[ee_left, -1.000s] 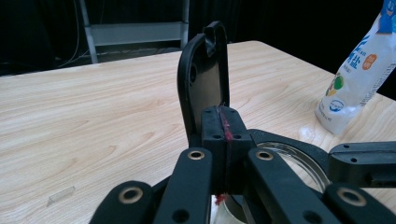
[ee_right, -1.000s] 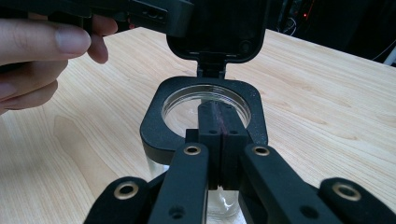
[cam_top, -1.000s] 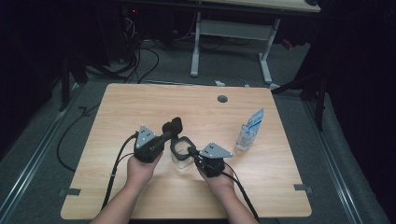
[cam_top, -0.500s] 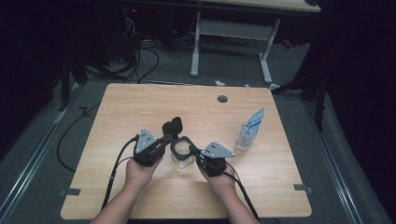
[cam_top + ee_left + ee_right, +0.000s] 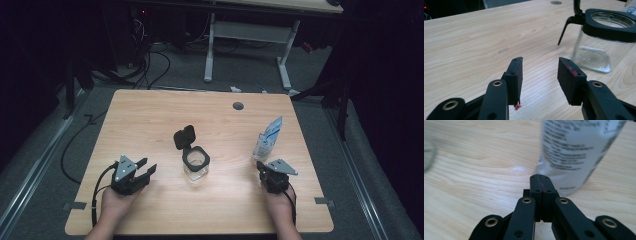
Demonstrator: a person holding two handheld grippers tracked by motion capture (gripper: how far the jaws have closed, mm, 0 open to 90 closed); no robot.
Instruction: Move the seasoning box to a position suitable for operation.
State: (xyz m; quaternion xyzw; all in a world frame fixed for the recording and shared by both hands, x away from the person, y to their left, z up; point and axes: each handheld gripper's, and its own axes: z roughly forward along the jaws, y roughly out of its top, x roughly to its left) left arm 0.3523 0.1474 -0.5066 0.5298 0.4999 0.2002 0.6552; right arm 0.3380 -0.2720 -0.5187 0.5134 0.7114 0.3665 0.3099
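Partly cropped, the pouch [image 5: 576, 150] blurs beyond the right gripper [image 5: 540, 178].

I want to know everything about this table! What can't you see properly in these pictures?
- Pouch words: right gripper view, blurred and cut off by the top edge.
- Jar: left gripper view, its open lid is cut off by the top edge.
- Jar's contents: high view, too small to tell.

Clear glossy glass jar [image 5: 599, 53] (matt black plastic rim) on a smooth pale wood table [image 5: 150, 120].
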